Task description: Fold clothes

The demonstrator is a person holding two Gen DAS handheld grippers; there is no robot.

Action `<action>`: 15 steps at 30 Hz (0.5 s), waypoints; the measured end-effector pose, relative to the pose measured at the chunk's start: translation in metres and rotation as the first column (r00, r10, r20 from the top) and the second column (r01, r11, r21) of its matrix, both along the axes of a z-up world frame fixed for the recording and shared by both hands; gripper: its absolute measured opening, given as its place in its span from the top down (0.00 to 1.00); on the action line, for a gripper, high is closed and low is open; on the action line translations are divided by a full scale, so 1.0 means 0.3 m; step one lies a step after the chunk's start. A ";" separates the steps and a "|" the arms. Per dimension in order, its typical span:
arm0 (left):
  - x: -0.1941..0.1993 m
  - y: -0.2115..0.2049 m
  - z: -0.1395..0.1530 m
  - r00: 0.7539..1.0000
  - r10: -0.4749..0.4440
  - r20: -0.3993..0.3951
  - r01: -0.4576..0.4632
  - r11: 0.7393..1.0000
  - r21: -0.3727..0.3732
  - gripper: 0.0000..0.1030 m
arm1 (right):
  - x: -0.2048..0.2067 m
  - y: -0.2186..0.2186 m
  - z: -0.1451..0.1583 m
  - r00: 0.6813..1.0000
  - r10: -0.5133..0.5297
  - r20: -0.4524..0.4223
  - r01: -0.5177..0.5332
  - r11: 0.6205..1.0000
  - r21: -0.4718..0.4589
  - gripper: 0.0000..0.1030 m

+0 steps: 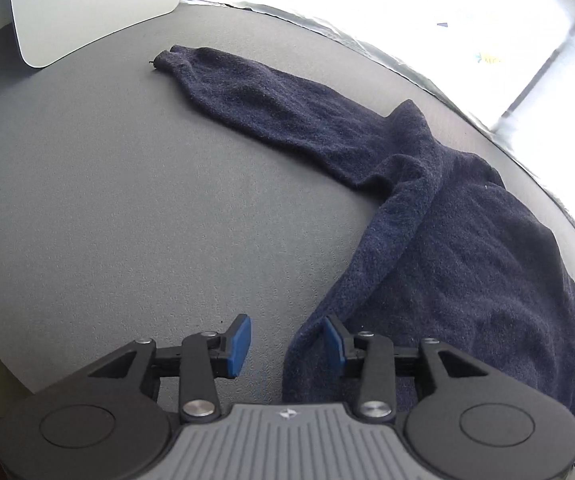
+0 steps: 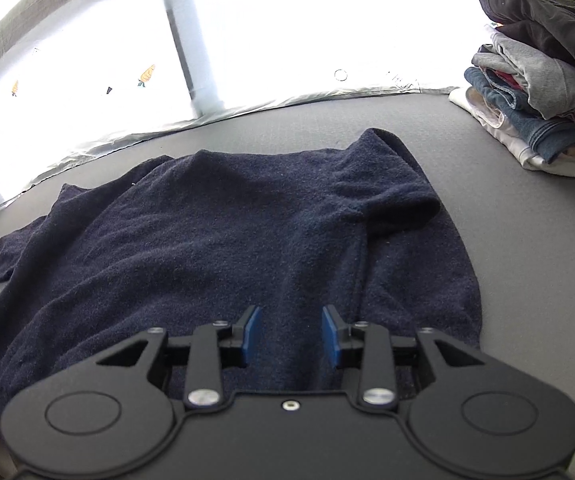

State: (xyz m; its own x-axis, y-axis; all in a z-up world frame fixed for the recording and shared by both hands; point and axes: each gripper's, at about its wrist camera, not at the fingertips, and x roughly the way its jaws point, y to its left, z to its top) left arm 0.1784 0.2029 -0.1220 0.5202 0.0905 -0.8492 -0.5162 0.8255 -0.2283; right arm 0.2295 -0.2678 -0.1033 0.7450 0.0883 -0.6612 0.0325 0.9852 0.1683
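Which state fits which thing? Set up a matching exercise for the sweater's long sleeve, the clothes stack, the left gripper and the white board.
Things:
1. long sleeve
2. clothes stack
3. left gripper
4. white board

States:
A. open, nothing between its pads
B. folded and piled at the mat's far right corner
C. stretched out flat across the grey mat
D. lying at the mat's far left corner

Pairs: 1-C, 2-B, 3-A, 4-D
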 end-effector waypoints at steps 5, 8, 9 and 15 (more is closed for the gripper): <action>0.099 0.004 0.025 1.000 -0.017 0.015 0.017 1.000 0.012 0.57 | 0.103 -0.019 0.011 1.000 -0.021 0.017 0.020 1.000 0.003 0.65; 0.169 -0.015 0.028 0.999 -0.050 0.016 0.050 0.999 0.006 0.54 | 0.172 -0.018 0.017 1.000 -0.013 0.028 0.013 1.000 0.009 0.63; 0.202 -0.027 0.026 0.998 -0.062 0.013 0.062 0.998 0.005 0.52 | 0.197 -0.016 0.019 0.999 -0.012 0.030 0.011 1.000 0.012 0.58; 0.413 -0.073 0.005 0.993 -0.119 -0.004 0.119 0.993 0.018 0.47 | 0.407 0.002 0.016 1.000 -0.015 0.024 0.015 1.000 -0.011 0.53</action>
State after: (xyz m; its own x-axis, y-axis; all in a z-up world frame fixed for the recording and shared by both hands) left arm 0.3023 0.1811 -0.1205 0.5261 0.0430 -0.8493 -0.4143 0.8851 -0.2119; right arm 0.3517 -0.2673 -0.0986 0.7617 0.0697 -0.6441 0.0431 0.9865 0.1578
